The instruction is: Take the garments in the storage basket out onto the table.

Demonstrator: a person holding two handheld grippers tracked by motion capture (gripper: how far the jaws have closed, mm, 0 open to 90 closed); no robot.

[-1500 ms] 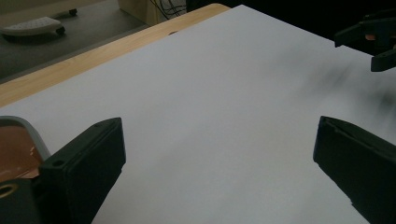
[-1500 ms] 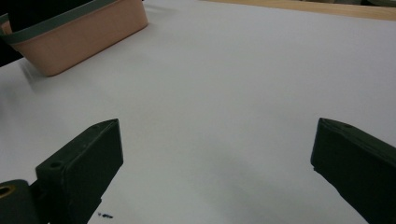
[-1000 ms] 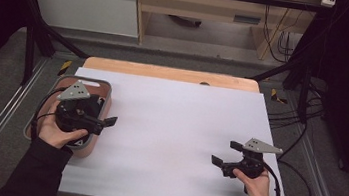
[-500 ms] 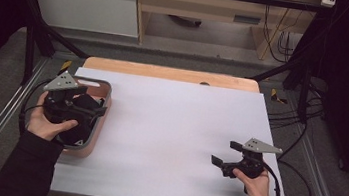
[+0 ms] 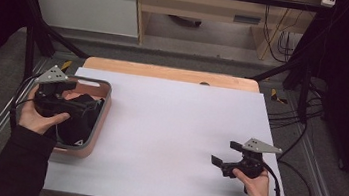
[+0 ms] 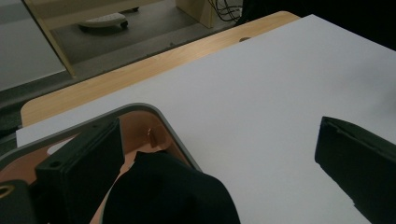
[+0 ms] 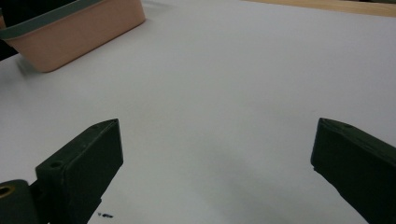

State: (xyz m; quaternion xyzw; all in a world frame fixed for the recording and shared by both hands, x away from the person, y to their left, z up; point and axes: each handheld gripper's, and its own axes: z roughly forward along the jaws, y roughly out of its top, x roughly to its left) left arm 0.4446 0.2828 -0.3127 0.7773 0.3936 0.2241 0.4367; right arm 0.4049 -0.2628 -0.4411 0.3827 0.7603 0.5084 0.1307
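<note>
A black garment [image 5: 80, 119] lay bunched inside the salmon-pink bin with a grey rim [image 5: 106, 101], which stood at the left edge of the white surface [image 5: 179, 129]. In the left gripper view the cloth [image 6: 173, 191] rose dark between the jaws, one jaw over the bin's inside and the other out over the white sheet. The left tool [image 5: 91, 113] hovered over the bin with its jaws spread wide — released, gripping nothing — its hand [image 5: 39, 114] wrapped around the body from the outer side, forearm coming up along the bin's left wall. Well apart, near the right front of the surface, the right tool [image 5: 216, 157] rested low, jaws likewise parted and empty, pointing left toward the bin — the right hand [image 5: 255, 181] held it from behind.
</note>
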